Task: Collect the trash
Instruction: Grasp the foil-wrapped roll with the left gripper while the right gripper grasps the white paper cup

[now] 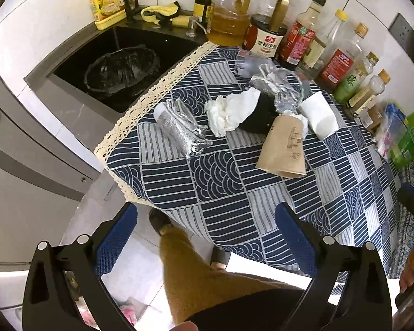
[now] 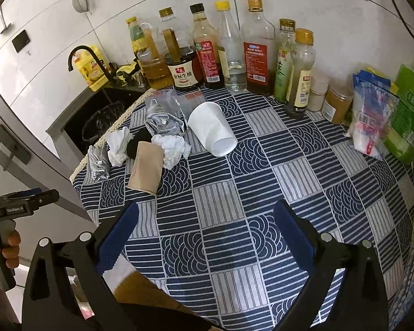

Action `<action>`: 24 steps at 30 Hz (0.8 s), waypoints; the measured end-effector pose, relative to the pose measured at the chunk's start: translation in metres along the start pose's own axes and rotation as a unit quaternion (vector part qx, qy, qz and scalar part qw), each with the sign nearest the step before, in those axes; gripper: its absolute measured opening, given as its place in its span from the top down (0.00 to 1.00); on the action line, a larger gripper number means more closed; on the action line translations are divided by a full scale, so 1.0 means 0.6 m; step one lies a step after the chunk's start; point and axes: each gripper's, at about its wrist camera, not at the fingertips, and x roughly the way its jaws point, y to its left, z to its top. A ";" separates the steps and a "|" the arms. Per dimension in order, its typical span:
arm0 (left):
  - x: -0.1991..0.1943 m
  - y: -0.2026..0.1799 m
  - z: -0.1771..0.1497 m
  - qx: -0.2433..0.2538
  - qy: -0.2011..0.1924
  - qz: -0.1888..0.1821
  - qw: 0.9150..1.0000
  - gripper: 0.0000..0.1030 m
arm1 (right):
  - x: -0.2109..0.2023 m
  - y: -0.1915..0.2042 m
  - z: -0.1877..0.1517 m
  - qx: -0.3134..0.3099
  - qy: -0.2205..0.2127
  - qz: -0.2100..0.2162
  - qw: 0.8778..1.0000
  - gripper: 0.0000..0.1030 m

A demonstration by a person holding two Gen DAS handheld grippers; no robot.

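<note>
Trash lies on the blue patterned tablecloth [image 1: 234,193]: a crumpled foil wrapper [image 1: 183,128], a white tissue wad [image 1: 229,113], a brown paper cup on its side [image 1: 284,149], a white paper cup on its side [image 1: 318,115], a second foil wrapper [image 1: 276,82] and a black item [image 1: 258,115]. In the right wrist view they are the foil wrapper [image 2: 98,162], tissue [image 2: 118,146], brown cup [image 2: 146,168], white cup [image 2: 214,128]. A black-bagged bin [image 1: 122,69] sits in the sink. My left gripper [image 1: 207,215] and right gripper [image 2: 207,215] are both open and empty, short of the trash.
Several sauce and oil bottles [image 2: 229,49] line the back wall. Packets [image 2: 372,115] stand at the right. A black faucet [image 2: 85,58] and yellow detergent jug [image 1: 106,0] are by the sink. My leg in brown trousers [image 1: 201,270] is below the table edge.
</note>
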 end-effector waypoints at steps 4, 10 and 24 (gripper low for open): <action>0.004 0.008 0.011 -0.004 0.006 -0.002 1.000 0.06 | 0.016 -0.009 0.021 0.012 0.004 0.003 1.000 0.06; 0.022 0.031 0.038 -0.034 0.006 -0.001 0.999 0.06 | 0.059 -0.008 0.071 -0.012 0.029 0.008 0.999 0.06; 0.108 0.061 0.068 -0.122 0.045 -0.077 0.988 0.06 | 0.242 -0.018 0.192 -0.066 0.164 0.065 0.982 0.06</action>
